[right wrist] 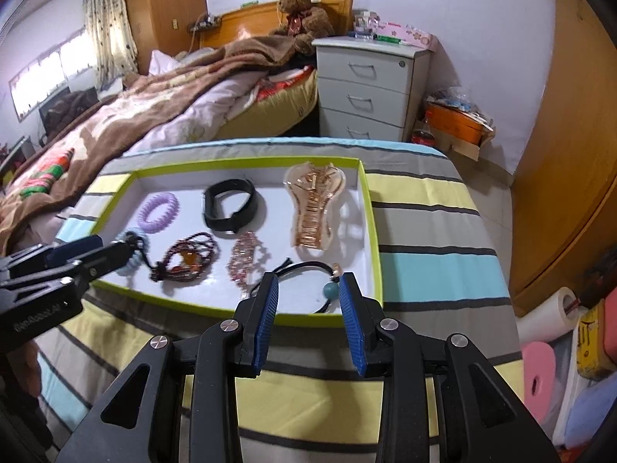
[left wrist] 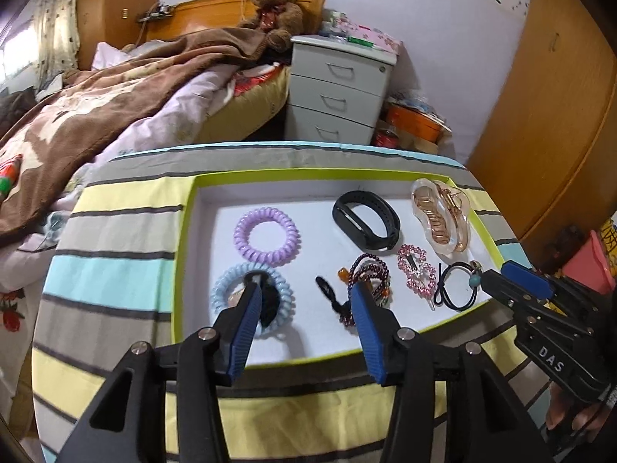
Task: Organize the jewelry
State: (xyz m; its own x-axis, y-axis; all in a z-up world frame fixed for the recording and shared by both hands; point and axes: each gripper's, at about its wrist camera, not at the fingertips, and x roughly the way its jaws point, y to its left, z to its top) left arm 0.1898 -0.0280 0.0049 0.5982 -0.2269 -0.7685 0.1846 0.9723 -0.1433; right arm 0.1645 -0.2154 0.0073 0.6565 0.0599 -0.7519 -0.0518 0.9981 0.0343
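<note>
A white tray with a lime rim (left wrist: 185, 239) (right wrist: 372, 231) lies on the striped table. In it are a purple coil tie (left wrist: 266, 234) (right wrist: 159, 207), a light blue coil tie (left wrist: 223, 293) (right wrist: 129, 262), a black wristband (left wrist: 366, 220) (right wrist: 231, 202), a dark bead bracelet (left wrist: 370, 272) (right wrist: 189, 256), a pink rhinestone clip (left wrist: 417, 274) (right wrist: 246, 256), a gold claw clip (left wrist: 441, 216) (right wrist: 314, 204) and a black elastic with a teal bead (left wrist: 459, 285) (right wrist: 331, 289). My left gripper (left wrist: 304, 289) is open over the tray's front. My right gripper (right wrist: 308, 279) is open around the black elastic.
The table wears a striped cloth (left wrist: 115, 270) (right wrist: 435, 231). Behind it stand a bed with a brown blanket (left wrist: 115, 88), a teddy bear (left wrist: 275, 11) and a white drawer unit (left wrist: 339, 88) (right wrist: 370, 88). Wooden wardrobes (right wrist: 578, 154) stand at the right.
</note>
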